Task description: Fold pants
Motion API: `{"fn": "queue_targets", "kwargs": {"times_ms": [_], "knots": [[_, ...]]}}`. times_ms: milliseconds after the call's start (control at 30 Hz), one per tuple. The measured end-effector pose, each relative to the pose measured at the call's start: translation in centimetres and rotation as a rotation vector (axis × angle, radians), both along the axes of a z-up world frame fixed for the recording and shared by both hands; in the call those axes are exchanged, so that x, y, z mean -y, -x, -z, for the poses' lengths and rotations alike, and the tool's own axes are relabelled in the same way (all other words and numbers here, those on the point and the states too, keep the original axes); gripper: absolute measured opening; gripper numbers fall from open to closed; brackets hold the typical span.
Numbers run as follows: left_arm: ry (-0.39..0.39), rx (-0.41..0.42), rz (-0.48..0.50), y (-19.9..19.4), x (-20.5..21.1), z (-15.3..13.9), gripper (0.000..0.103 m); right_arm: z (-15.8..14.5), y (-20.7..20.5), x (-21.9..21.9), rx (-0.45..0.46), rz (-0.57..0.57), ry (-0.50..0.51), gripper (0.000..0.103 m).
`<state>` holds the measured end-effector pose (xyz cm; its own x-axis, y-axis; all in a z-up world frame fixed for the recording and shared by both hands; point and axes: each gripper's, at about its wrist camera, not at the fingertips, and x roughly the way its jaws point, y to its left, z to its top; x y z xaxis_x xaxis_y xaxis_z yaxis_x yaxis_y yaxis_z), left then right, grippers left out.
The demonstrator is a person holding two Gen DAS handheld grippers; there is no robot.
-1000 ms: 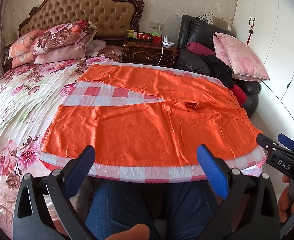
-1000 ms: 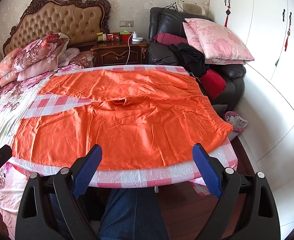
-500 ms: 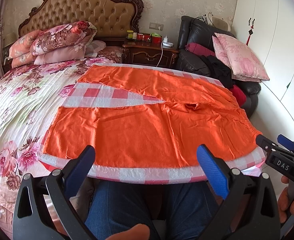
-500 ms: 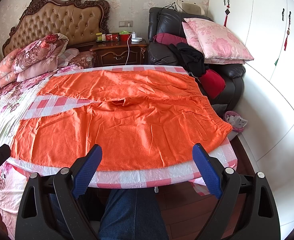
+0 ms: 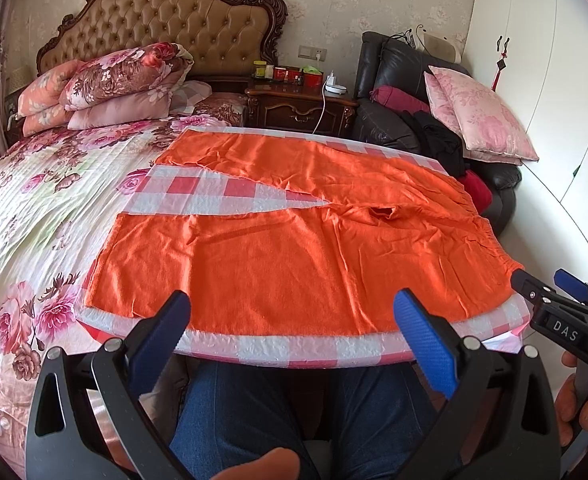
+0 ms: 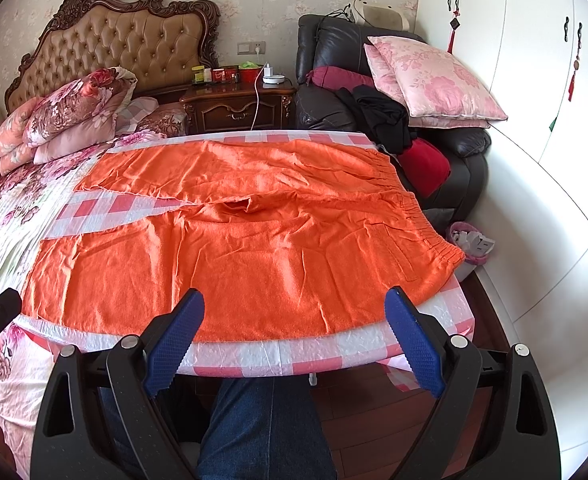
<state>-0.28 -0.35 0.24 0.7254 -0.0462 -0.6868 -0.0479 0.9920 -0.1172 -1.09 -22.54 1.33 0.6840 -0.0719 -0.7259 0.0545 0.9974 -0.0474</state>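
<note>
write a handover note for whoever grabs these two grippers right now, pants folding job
Left gripper: open, empty, hovering just short of the table's near edge.
Right gripper: open, empty, same height, also short of the near edge.
Orange pants: spread flat on the checked tablecloth, legs apart in a V toward the bed, waistband toward the armchair side.
Done: pants laid out; no fold made.
Left: likely bring one leg over the other, then fold lengthwise.

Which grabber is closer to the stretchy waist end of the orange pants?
Right. The right gripper hovers open beside the pants' waistband corner. The left gripper is open too, short of the table's near edge, toward the leg end.
</note>
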Motion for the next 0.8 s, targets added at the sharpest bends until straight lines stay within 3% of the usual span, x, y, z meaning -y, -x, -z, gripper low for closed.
{"fn": "queue_targets", "kwargs": {"times_ms": [800], "knots": [[-0.006,-0.007,0.013,-0.48,0.18,0.09,0.101,0.42,-0.08,0.52,-0.008,0.008,-0.002,0.088]]}}
